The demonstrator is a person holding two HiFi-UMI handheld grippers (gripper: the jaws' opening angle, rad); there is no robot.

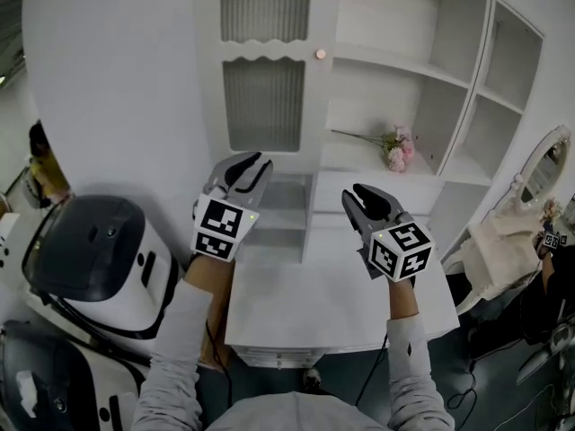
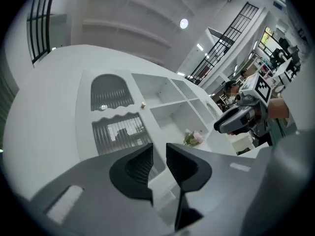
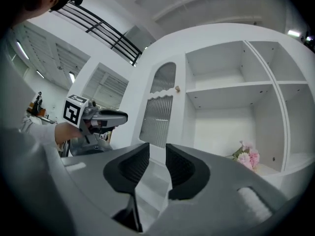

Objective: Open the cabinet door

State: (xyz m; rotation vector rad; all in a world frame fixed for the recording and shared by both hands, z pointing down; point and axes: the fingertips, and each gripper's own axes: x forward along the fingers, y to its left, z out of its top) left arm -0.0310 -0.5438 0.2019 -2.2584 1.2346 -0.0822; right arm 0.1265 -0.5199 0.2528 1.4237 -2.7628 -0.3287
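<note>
Grippers hovered over a white table (image 1: 332,308) that lay between the person and a white cabinet. The cabinet door (image 1: 266,70) stood at the cabinet's left half, beyond and slightly above the left gripper (image 1: 254,162). It appeared shut, flush with the cabinet's face. The door stood upright with its long axis vertical and its face turned toward the person. It carried two ribbed glass panels, one above the other, and a small round knob (image 1: 321,54) at its right edge, level with the gap between the panels.

Open shelves (image 1: 404,70) filled the cabinet to the door's right, with a sprig of pink flowers (image 1: 396,147) lying on the lowest one. The right gripper (image 1: 361,193) was held beside the left, both well short of the door. In each gripper view the fingers stood a narrow gap apart with nothing between them. A white-and-black domed machine (image 1: 99,250) sat at the table's left, and an oval mirror (image 1: 545,164) stood off to the right.
</note>
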